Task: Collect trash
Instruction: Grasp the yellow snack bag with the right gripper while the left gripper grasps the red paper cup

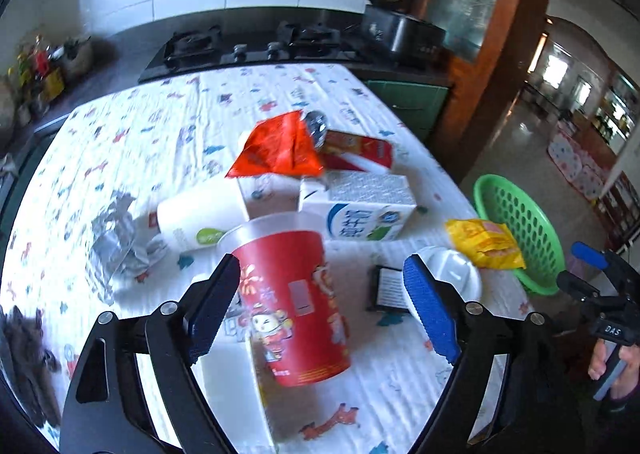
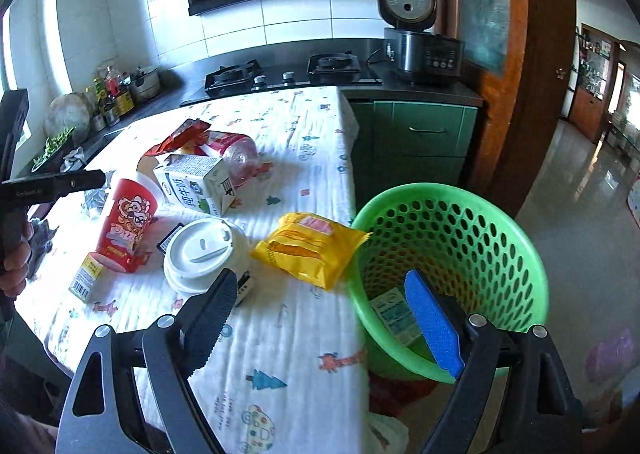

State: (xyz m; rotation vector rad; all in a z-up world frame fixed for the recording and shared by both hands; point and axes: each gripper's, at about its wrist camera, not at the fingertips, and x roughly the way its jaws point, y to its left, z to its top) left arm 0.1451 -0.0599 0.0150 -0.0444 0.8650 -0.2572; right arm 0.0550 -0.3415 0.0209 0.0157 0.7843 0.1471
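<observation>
Trash lies on a table with a patterned white cloth (image 1: 120,157). My left gripper (image 1: 320,282) is open, its jaws on either side of a tilted red paper cup (image 1: 296,302), left pad close to it. The cup also shows in the right wrist view (image 2: 124,221). Nearby are a milk carton (image 1: 360,209), a red wrapper (image 1: 280,145), a white lid (image 2: 200,254) and a yellow snack packet (image 2: 312,246). My right gripper (image 2: 320,310) is open and empty, over the table edge beside a green basket (image 2: 480,221) with a small carton (image 2: 394,316) inside.
A white bottle (image 1: 192,221) and crumpled foil (image 1: 116,238) lie left of the cup. A small black box (image 1: 388,288) sits by the lid. A stove (image 2: 280,71) and rice cooker (image 2: 420,41) stand on the counter behind. Tiled floor stretches right.
</observation>
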